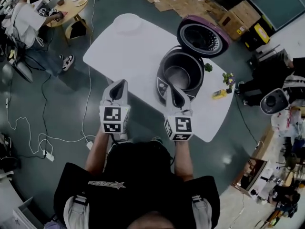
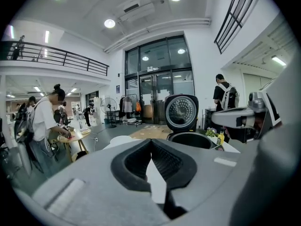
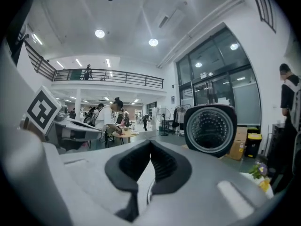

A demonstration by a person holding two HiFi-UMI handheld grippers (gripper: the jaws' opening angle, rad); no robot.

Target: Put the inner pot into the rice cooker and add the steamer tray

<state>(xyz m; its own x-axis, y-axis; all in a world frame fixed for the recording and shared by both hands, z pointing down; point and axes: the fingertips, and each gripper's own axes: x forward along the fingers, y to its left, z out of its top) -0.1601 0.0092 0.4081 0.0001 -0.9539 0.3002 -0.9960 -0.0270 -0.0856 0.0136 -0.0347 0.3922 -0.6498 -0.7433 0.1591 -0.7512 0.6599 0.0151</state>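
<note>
Your left gripper [image 1: 120, 86] and right gripper [image 1: 171, 87] are side by side over the near edge of the white worktop [image 1: 138, 56]. Each gripper view looks straight at its own fingers. The left fingers [image 2: 162, 157] are clenched together with nothing between them, and the right fingers [image 3: 160, 161] are the same.

The rice cooker [image 1: 183, 68] stands toward the right end of the worktop, with its lid [image 1: 202, 36] raised. Only the head view looks into the body. It shows a grey metal hollow there, but you cannot tell if this is the inner pot.

The left gripper view shows the cooker's dark rim [image 2: 193, 139] under the lid. In the right gripper view only the lid [image 3: 209, 128] shows, because the gripper's body covers what is below.

A small plant [image 1: 228, 79] and a yellow thing [image 1: 219, 94] are at the right edge. A round white thing [image 1: 127, 23] lies at the far left corner, too unclear to name.

The left gripper view also shows a standing person with a backpack [image 2: 225, 95], who does not appear in the head view.
</note>
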